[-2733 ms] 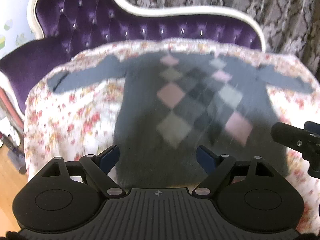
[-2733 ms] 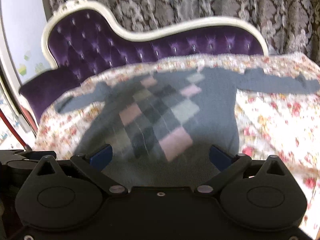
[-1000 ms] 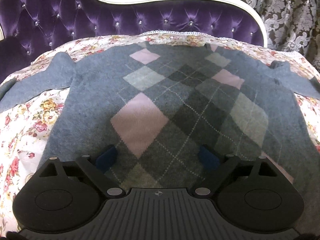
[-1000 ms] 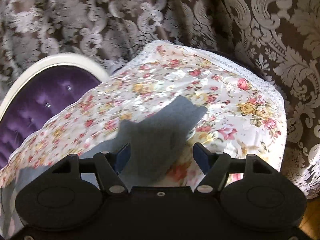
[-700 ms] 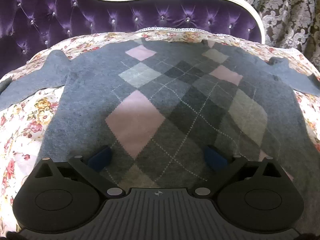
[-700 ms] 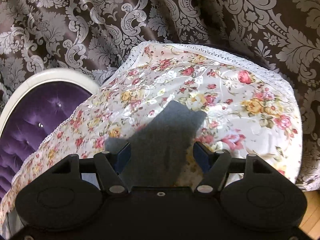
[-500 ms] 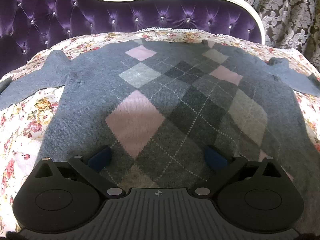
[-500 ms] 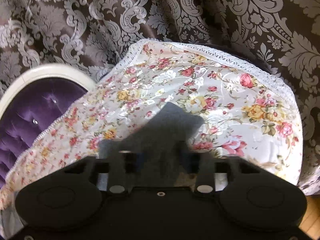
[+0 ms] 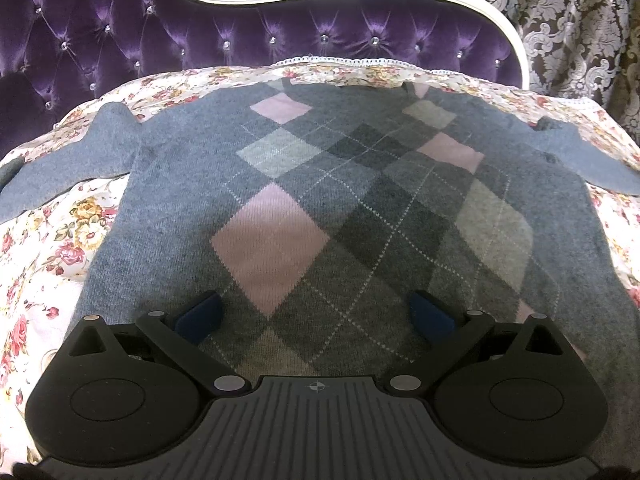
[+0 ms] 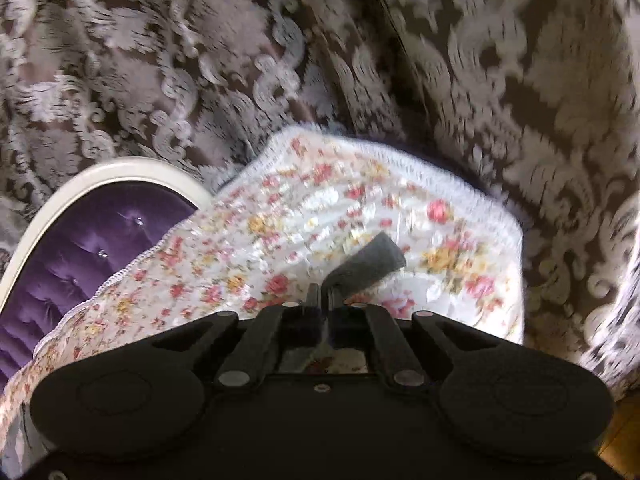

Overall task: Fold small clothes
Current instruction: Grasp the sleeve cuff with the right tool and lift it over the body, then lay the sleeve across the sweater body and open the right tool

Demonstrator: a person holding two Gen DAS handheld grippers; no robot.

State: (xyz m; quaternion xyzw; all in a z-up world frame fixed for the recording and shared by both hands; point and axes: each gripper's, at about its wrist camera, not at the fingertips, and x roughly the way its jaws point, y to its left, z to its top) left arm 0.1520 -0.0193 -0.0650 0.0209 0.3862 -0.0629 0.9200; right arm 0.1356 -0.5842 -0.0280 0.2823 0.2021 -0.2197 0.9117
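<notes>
Two grippers are at work on one sweater (image 9: pixel 320 208), which is laid flat, front up, on a floral cloth (image 9: pixel 52 256) over a purple sofa (image 9: pixel 280 28) — body spread wide, sleeves out to both sides, prob. so the folds can be made clean.

L gripper (image 9: pixel 316 316) is held over the sweater's lower middle w/ jaws spread fully and nothing between them; whether the pads rest on the knit can't be told. It seems parked there to steady or wait.

R gripper (image 10: pixel 325 294) is seen clamped tight on the sleeve cuff (image 10: pixel 370 262), near the cloth's far corner from the sweater body, w/ the cuff end sticking out past the fingertips — likely gripped so the sleeve can be carried back over the body.

No brand, label or writing can be read; only a small cross mark is noted on the L gripper body.
</notes>
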